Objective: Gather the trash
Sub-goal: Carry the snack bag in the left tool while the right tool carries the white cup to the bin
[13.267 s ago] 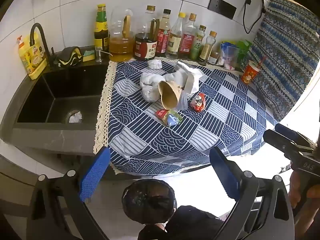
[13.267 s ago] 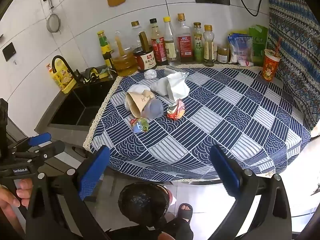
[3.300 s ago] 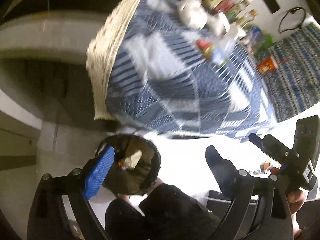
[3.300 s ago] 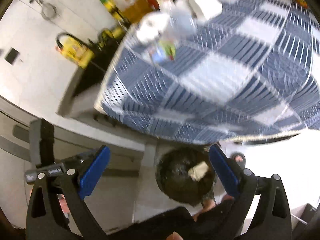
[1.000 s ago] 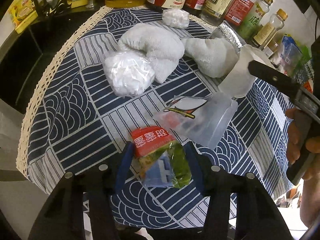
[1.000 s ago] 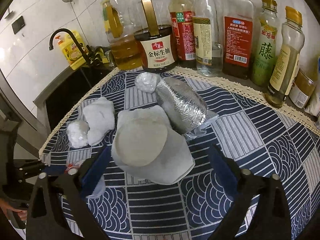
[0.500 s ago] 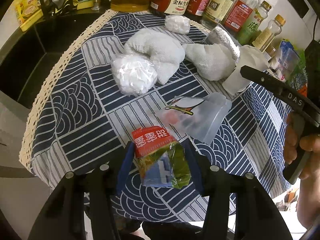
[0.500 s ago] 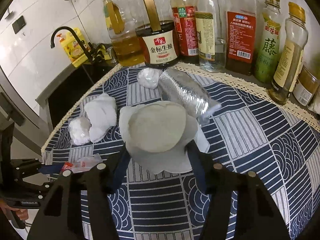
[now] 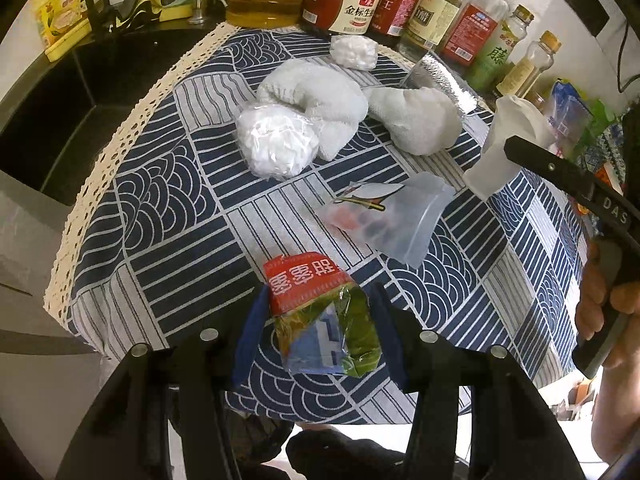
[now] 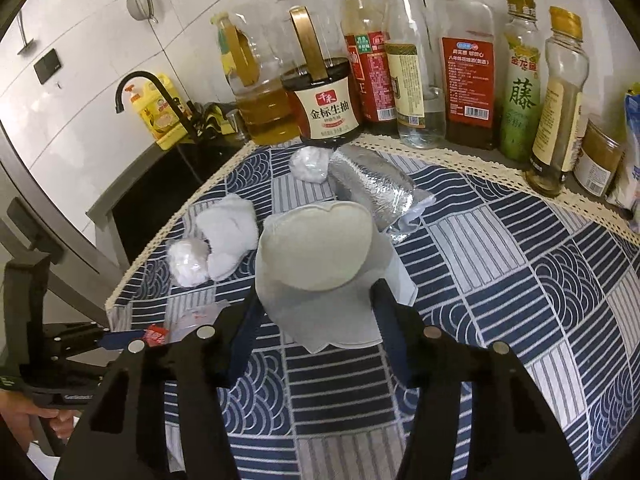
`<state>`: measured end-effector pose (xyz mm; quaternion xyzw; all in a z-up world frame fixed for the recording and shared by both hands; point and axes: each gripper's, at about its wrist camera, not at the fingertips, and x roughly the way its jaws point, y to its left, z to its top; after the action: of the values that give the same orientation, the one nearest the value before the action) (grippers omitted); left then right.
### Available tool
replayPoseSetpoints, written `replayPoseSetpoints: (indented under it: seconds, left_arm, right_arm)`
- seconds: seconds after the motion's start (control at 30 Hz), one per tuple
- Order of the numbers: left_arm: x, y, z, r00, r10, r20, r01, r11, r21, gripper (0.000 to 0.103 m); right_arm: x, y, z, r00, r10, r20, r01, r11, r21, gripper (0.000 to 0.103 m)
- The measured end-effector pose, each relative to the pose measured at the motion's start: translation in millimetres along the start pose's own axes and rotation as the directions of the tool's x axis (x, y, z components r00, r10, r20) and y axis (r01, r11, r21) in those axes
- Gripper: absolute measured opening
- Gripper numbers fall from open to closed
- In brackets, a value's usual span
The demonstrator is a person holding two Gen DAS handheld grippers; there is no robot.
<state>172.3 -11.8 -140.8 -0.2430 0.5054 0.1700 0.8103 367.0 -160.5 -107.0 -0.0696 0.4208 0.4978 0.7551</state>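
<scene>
My left gripper (image 9: 320,332) is shut on a red-and-green snack wrapper (image 9: 320,312) and holds it just above the near edge of the blue patterned tablecloth (image 9: 180,208). My right gripper (image 10: 316,316) is shut on a white paper cup (image 10: 316,264) with its mouth facing the camera; the cup also shows in the left wrist view (image 9: 508,140). A clear plastic bag (image 9: 392,212), a bagged white wad (image 9: 276,144), two white cloths (image 9: 320,96), a small white wad (image 9: 354,50) and a silver foil bag (image 10: 372,188) lie on the cloth.
A row of sauce and oil bottles (image 10: 400,72) stands along the back wall. A black sink (image 9: 72,92) with a faucet (image 10: 140,84) is at the left of the table. A dark trash bin (image 9: 256,436) shows partly below the table's near edge.
Both grippers have closed: the left on the wrapper, the right on the paper cup, and each has lifted its item slightly. Before that, both were over the bin on the floor.
</scene>
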Motion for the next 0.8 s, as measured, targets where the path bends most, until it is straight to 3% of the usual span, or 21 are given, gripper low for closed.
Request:
replayPoseSetpoints:
  seconds: [0.37, 0.8]
  left_arm:
    - [-12.6, 2.6, -4.5, 0.998, -0.061, 0.032, 0.060, 0.997, 0.050, 0.050]
    - [-36.1, 19.0, -15.1, 0.984, -0.172, 0.036, 0.164, 0.973, 0.162, 0.050]
  right_arm:
    - [-33.2, 23.5, -18.0, 0.999, -0.032, 0.029, 0.031, 0.999, 0.025, 0.055]
    - [-70.0, 79.5, -45.1, 0.986, -0.150, 0.068, 0.145, 0.986, 0.083, 0.055]
